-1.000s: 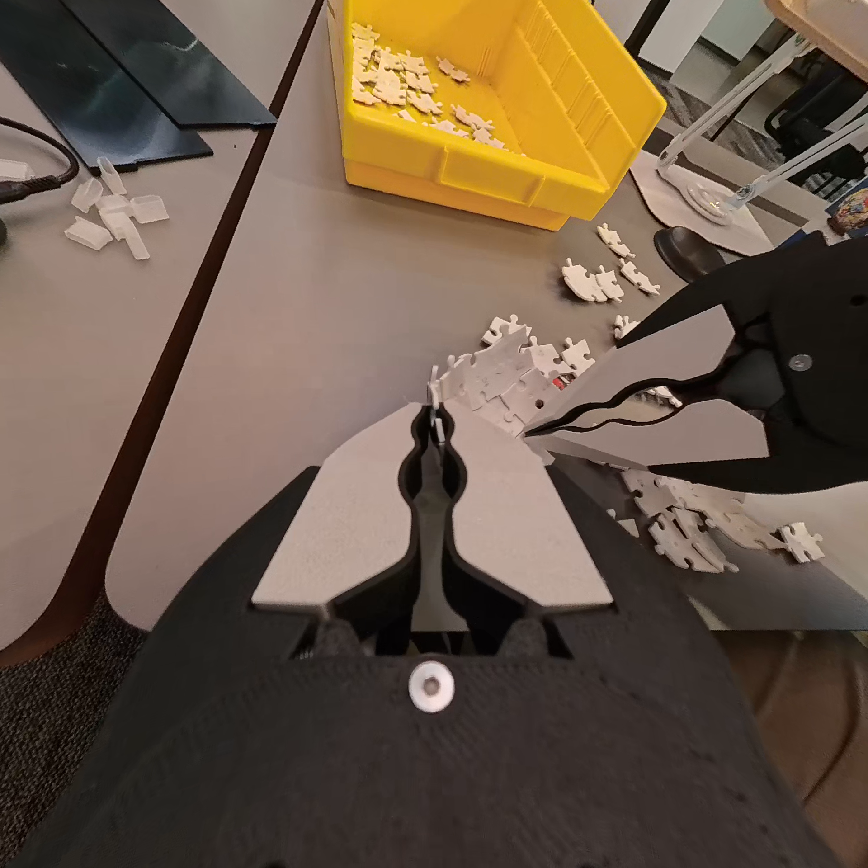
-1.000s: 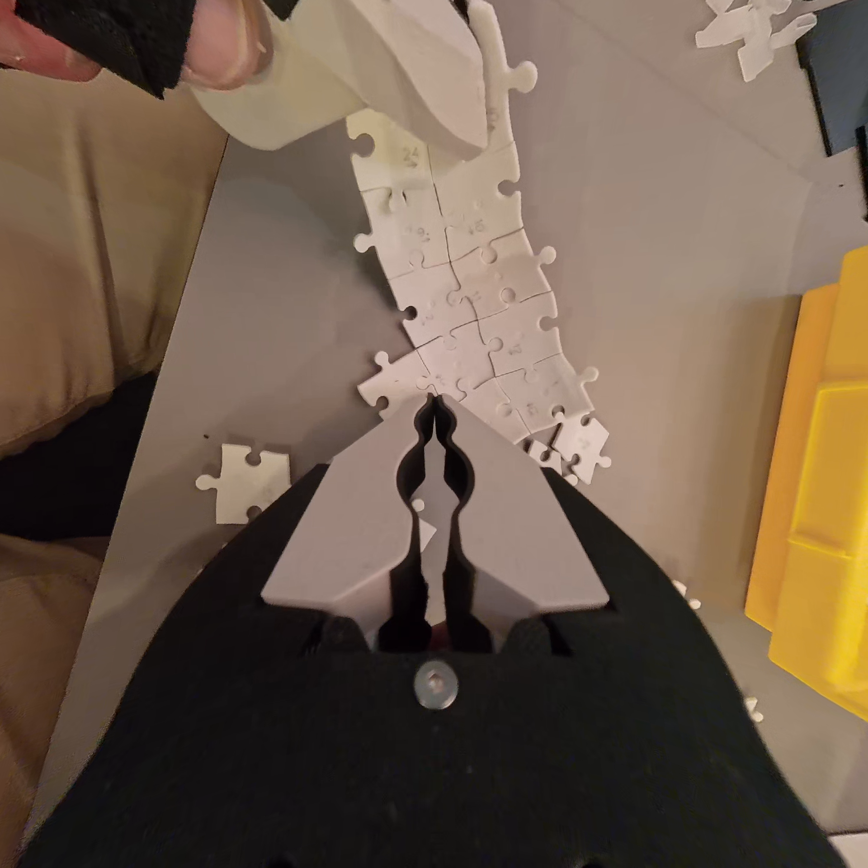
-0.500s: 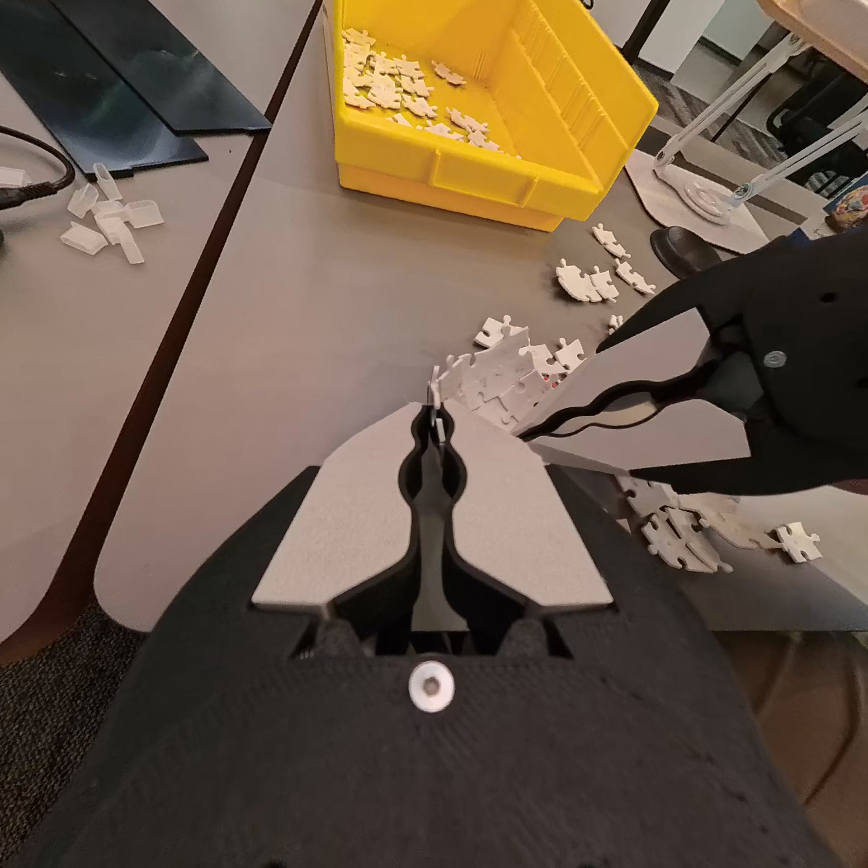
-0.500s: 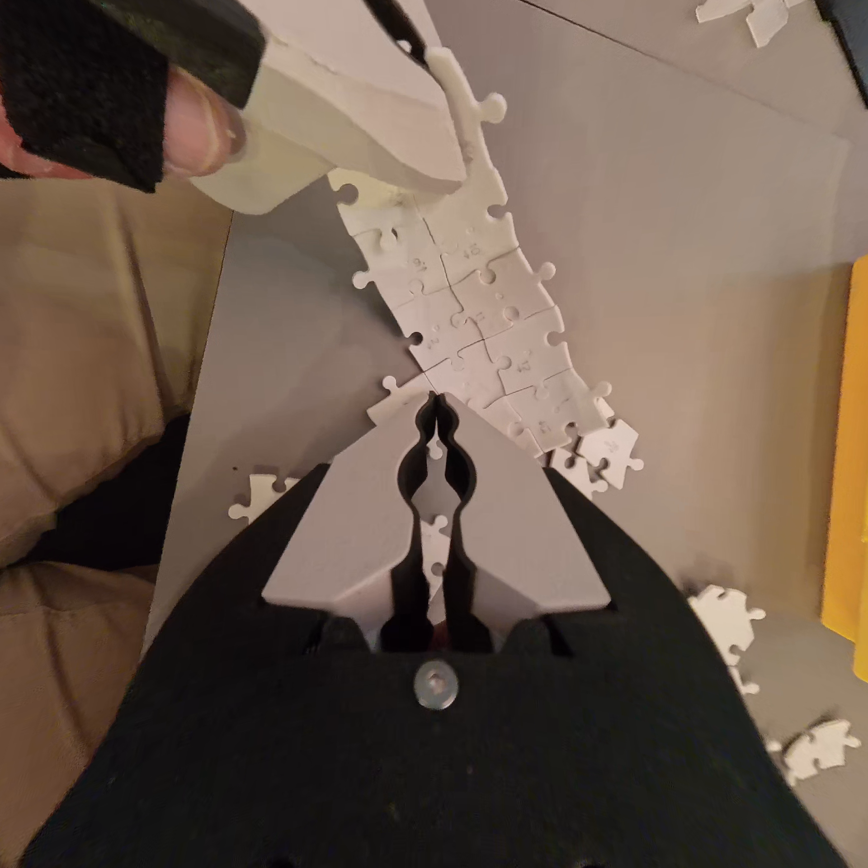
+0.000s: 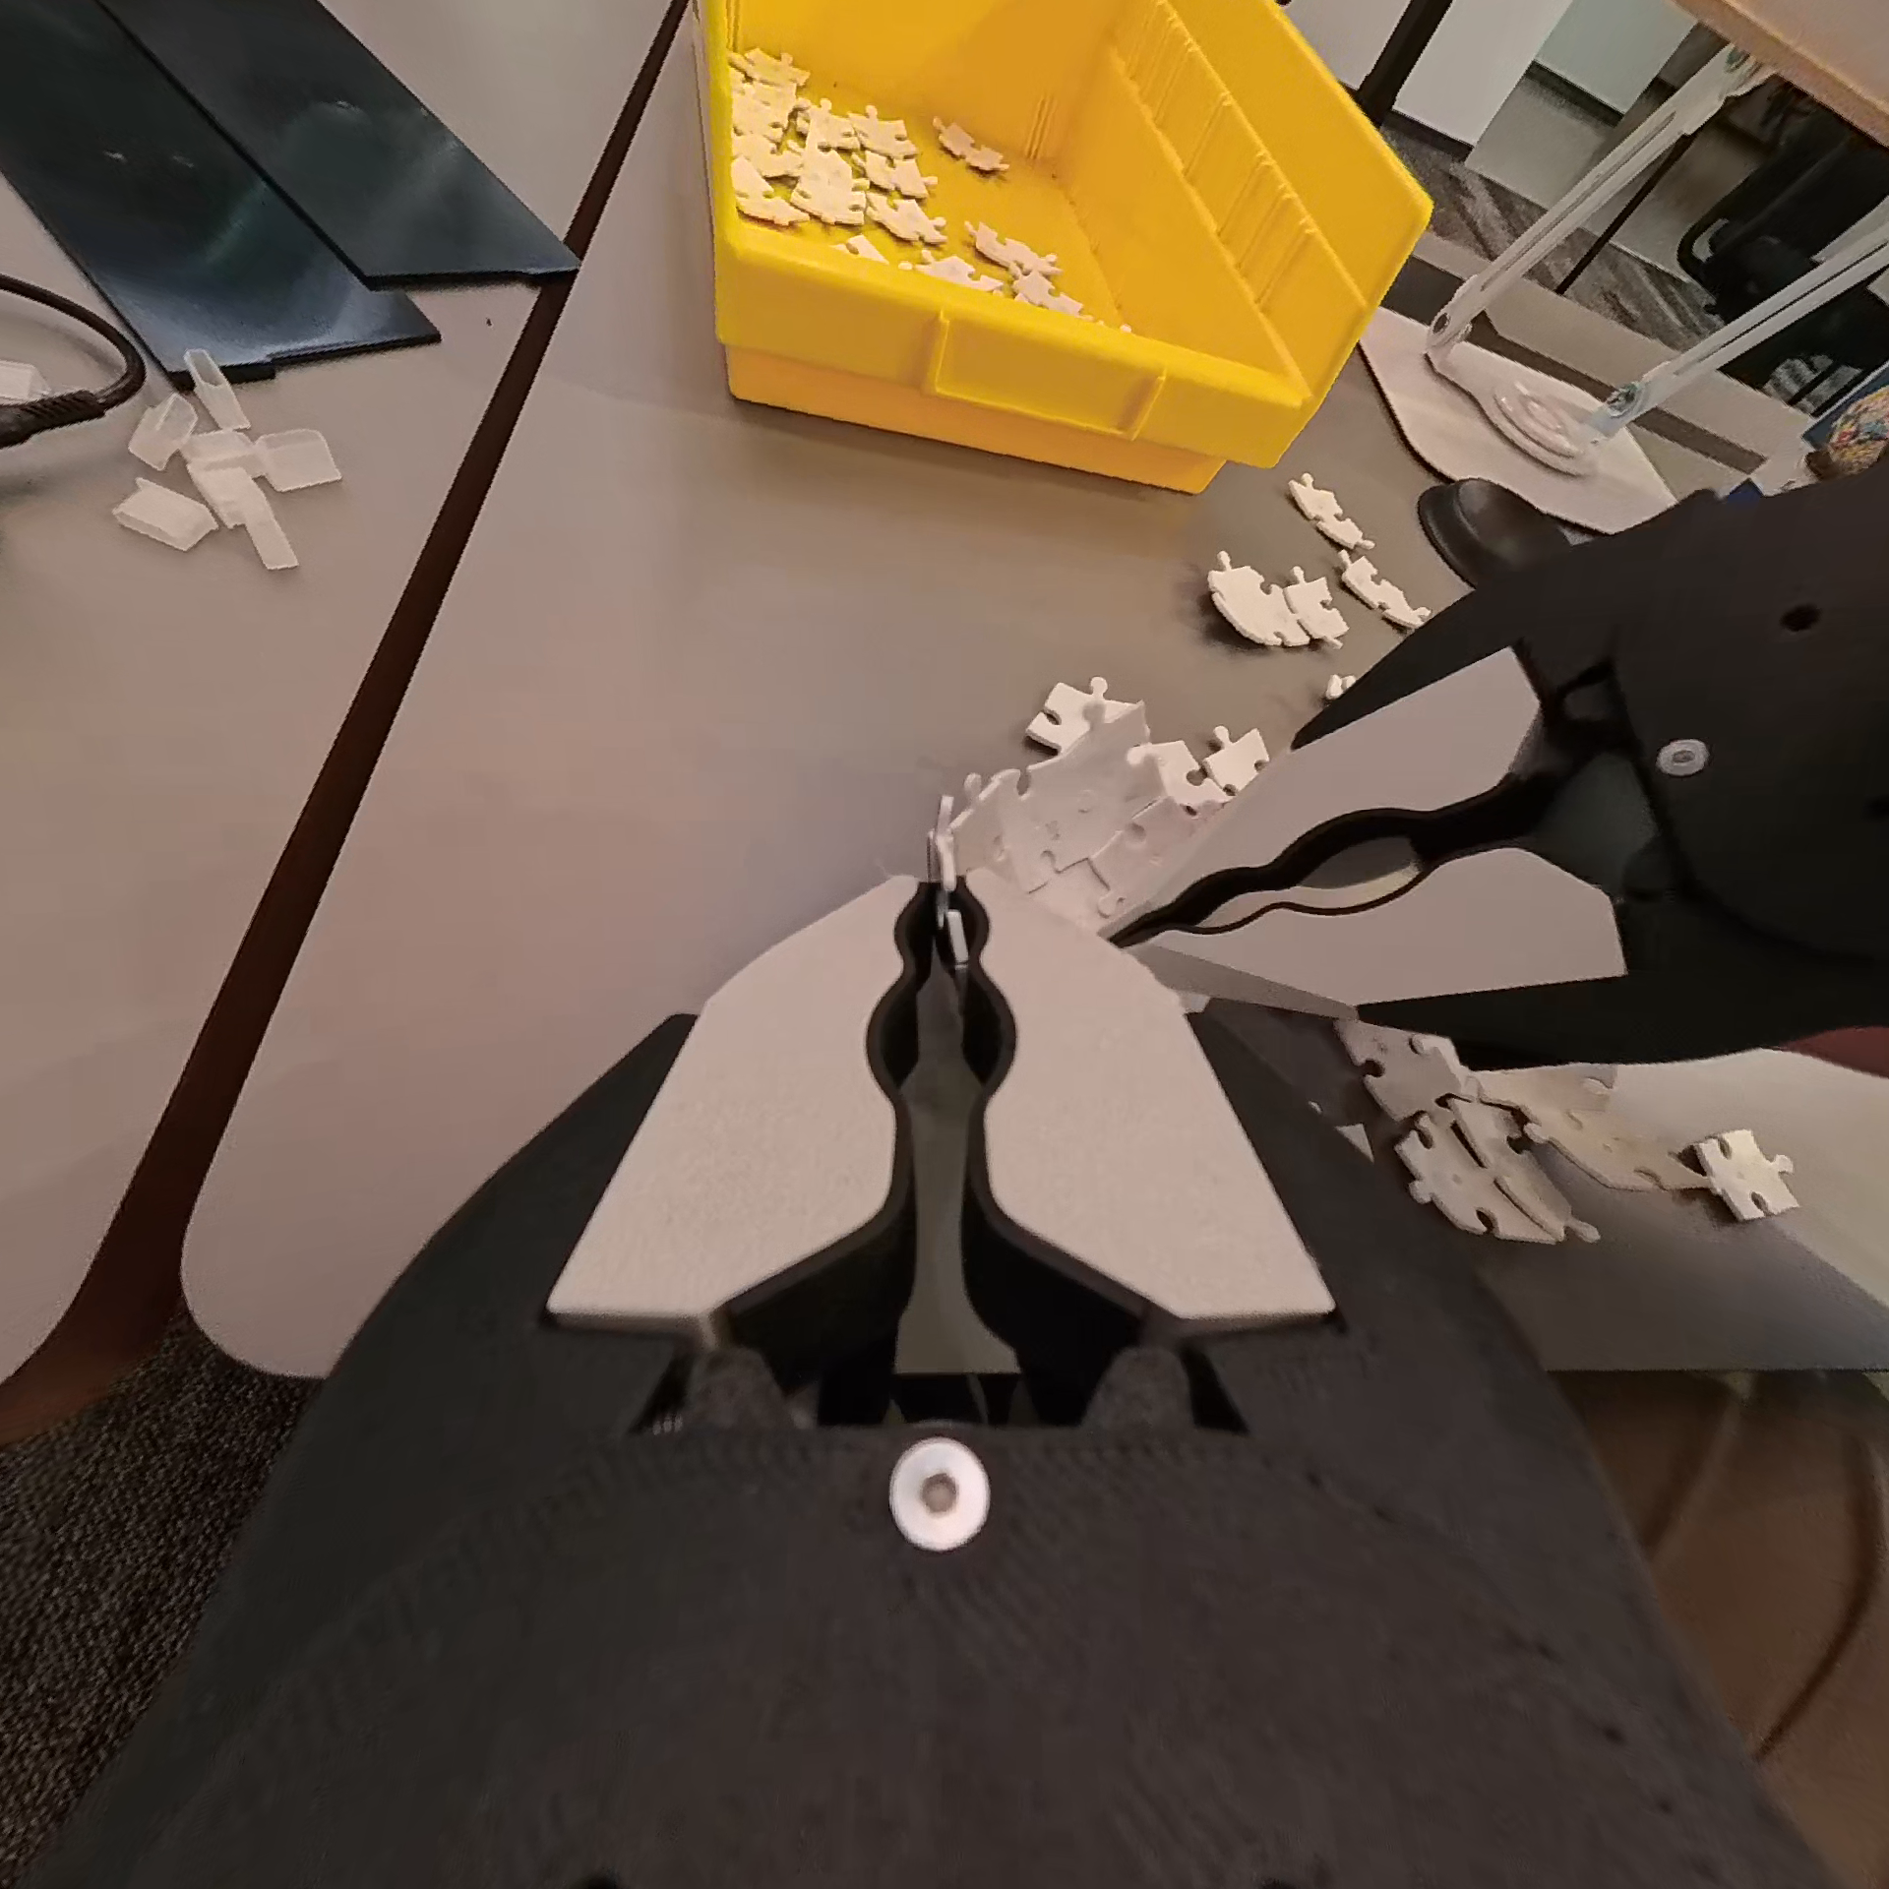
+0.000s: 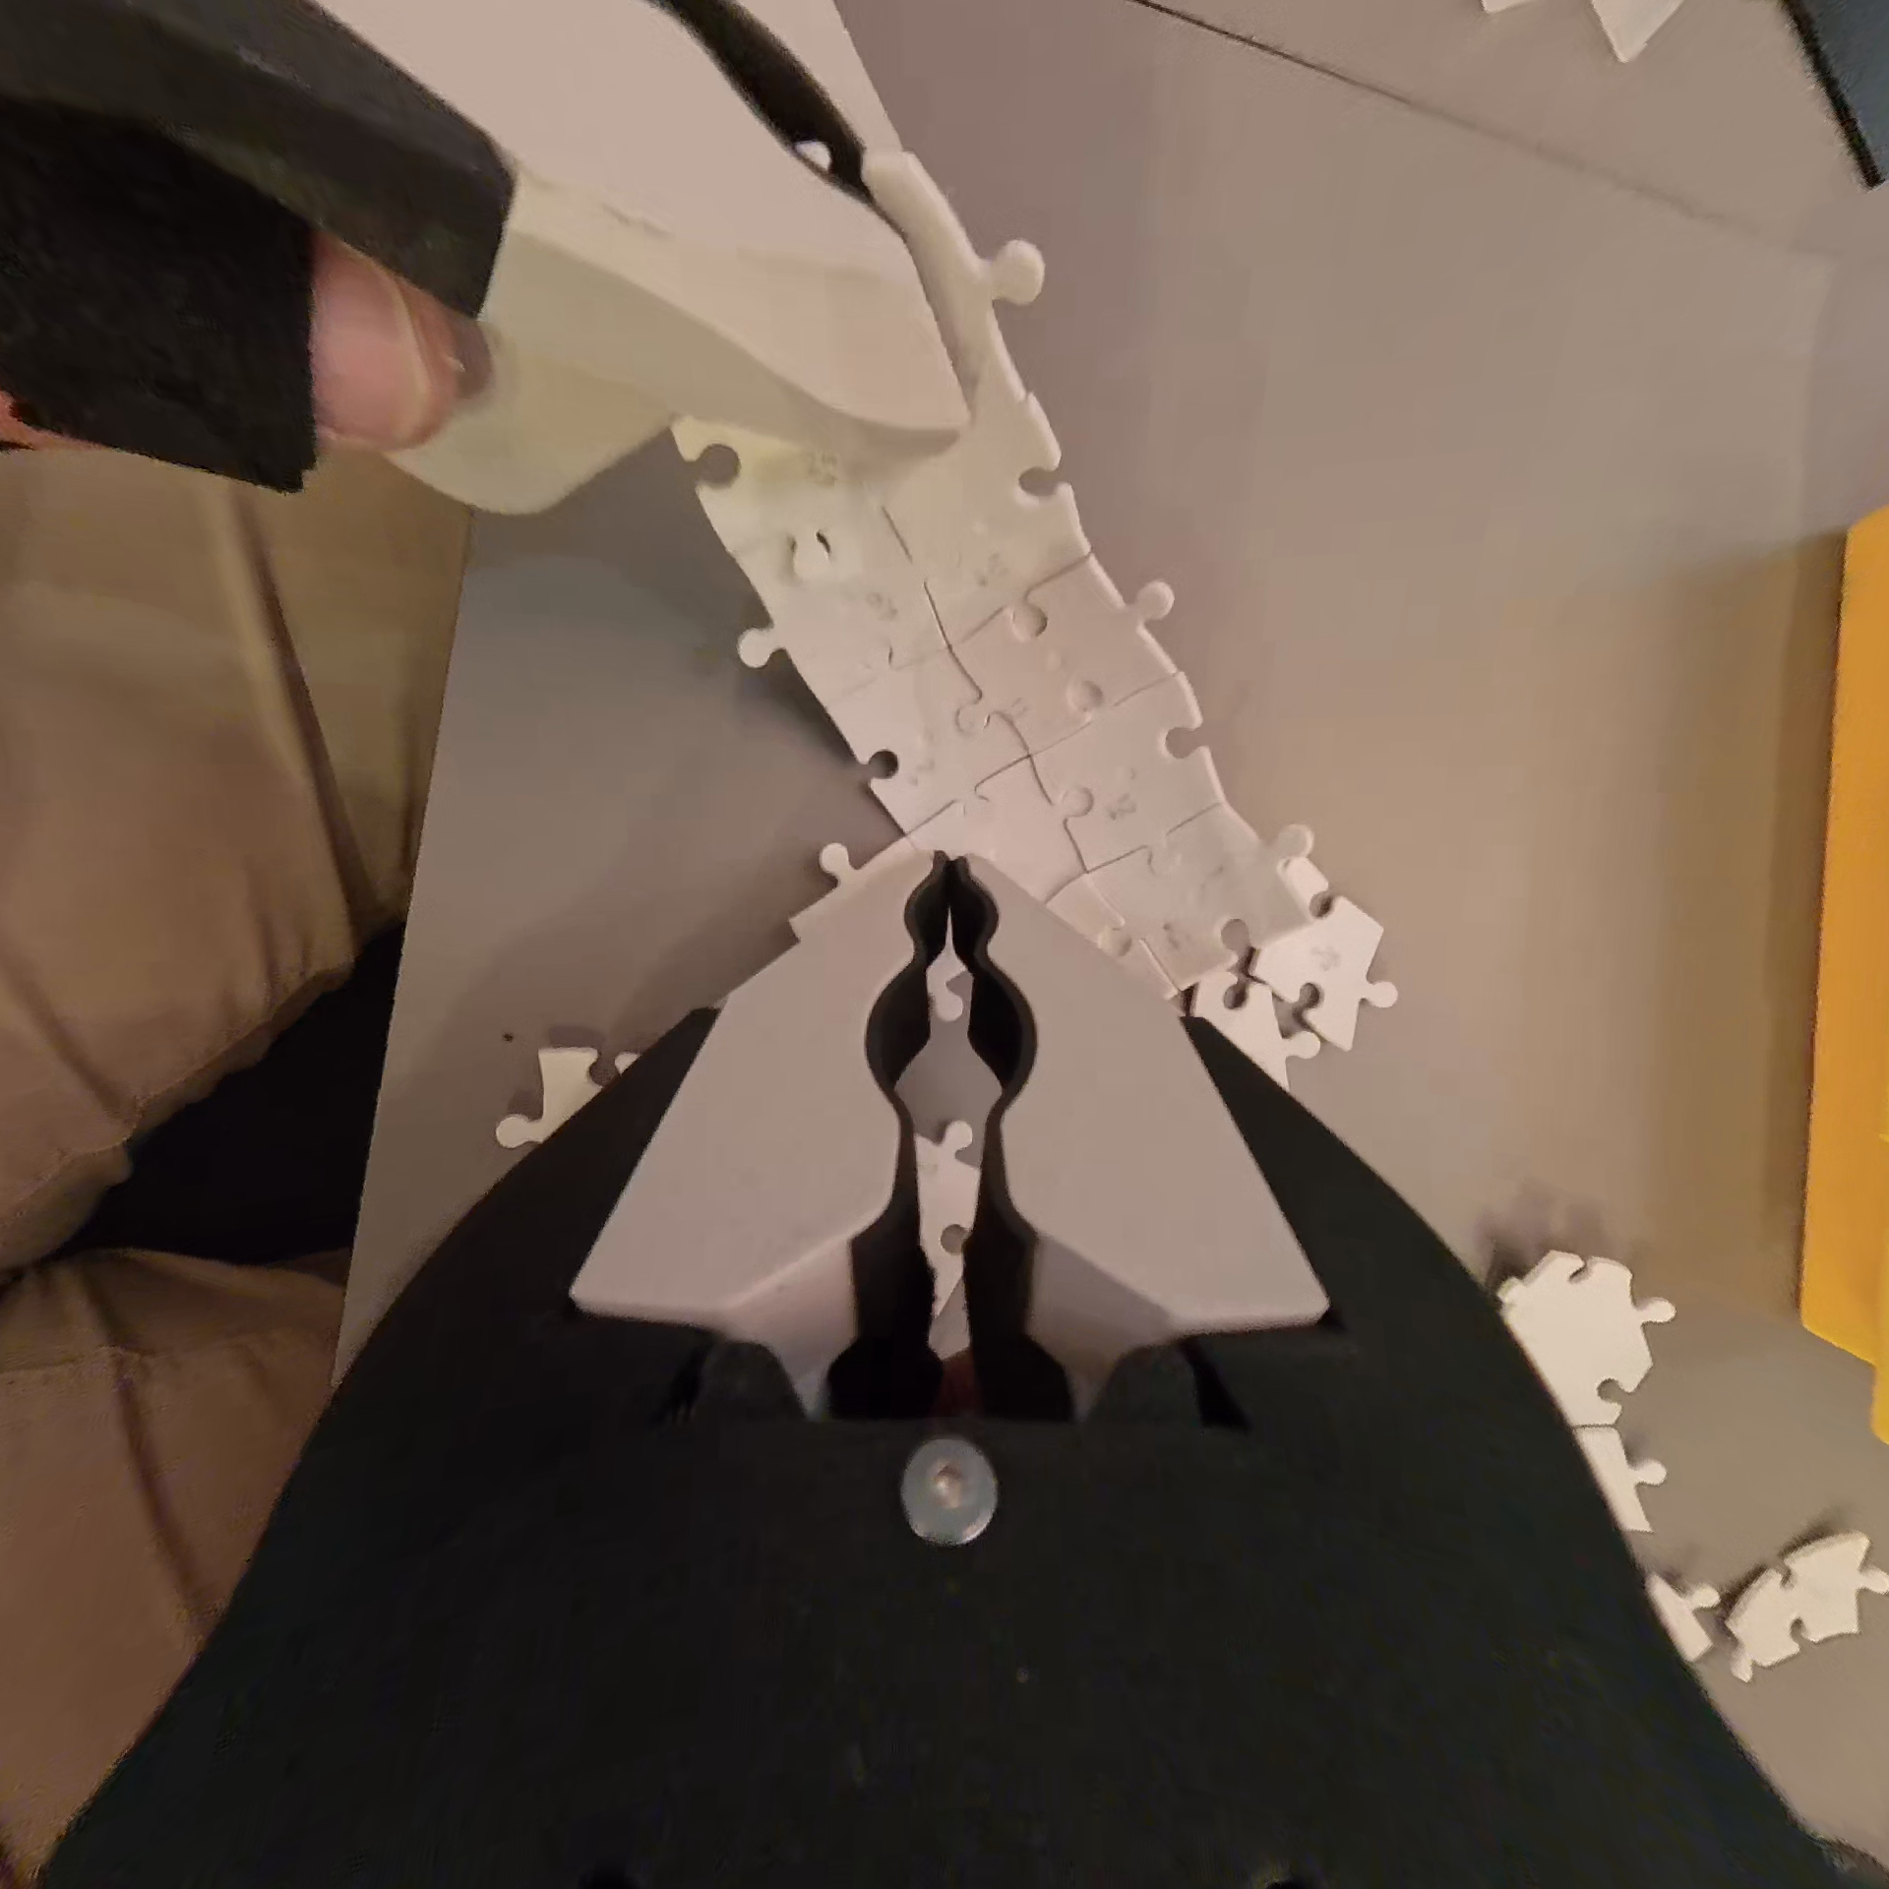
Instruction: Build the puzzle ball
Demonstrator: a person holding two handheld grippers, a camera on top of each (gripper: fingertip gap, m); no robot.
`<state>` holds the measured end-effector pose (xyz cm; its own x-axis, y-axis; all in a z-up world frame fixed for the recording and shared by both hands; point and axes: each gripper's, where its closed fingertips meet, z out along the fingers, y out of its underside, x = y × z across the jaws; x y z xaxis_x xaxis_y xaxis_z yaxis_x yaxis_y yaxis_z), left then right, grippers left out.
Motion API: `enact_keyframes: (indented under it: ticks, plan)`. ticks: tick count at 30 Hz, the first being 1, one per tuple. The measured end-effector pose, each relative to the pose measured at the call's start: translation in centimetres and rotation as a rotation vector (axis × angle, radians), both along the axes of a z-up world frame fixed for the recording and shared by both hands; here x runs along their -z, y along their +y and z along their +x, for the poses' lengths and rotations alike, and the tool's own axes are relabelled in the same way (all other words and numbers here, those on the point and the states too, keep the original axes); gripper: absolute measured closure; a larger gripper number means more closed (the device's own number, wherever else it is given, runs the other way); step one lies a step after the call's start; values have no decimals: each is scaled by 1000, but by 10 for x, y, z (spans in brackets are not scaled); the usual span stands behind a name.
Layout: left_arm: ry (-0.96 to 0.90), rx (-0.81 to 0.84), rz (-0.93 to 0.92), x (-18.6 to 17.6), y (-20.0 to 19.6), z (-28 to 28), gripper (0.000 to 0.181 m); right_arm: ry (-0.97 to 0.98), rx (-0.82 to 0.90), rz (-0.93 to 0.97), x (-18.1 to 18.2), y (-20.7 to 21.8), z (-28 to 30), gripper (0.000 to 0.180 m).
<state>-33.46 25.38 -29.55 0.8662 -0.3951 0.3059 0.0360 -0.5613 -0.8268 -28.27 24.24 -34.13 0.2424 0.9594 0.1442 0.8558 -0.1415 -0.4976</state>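
A curved strip of joined white puzzle pieces (image 5: pixel 1073 808) hangs between my two grippers above the grey table (image 5: pixel 664 716). My left gripper (image 5: pixel 946 900) is shut on one end of the strip, seen edge-on. In the right wrist view the strip (image 6: pixel 1022 695) runs from my right gripper (image 6: pixel 951 874), shut on its near edge, up to the left gripper (image 6: pixel 905 194). The right gripper (image 5: pixel 1119 932) also shows in the left wrist view, its tip beside my left fingers.
A yellow bin (image 5: pixel 1022 378) with several loose pieces (image 5: pixel 848 174) stands at the back. More loose pieces (image 5: pixel 1482 1155) lie at the right and under the right gripper (image 6: pixel 1574 1349). Clear plastic caps (image 5: pixel 215 470) lie on the left table. A person's thumb (image 6: pixel 388 348) and trousers (image 6: pixel 153 818) are close. My hands' fingertips stand some 7 cm from each other.
Both grippers have kept their hold on the strip. In the right wrist view the left gripper and the strip's far end have come lower and closer, and the strip bends more.
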Motion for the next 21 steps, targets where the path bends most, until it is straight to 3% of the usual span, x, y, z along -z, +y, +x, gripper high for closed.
enact_keyframes:
  ticks: [1,21]
  plan:
    - [-1,0,-1,0,0,0,178,4,0,-6,0,0,0,180]
    - [-20,-4,-3,0,0,0,178,6,5,16,-19,3,14,180]
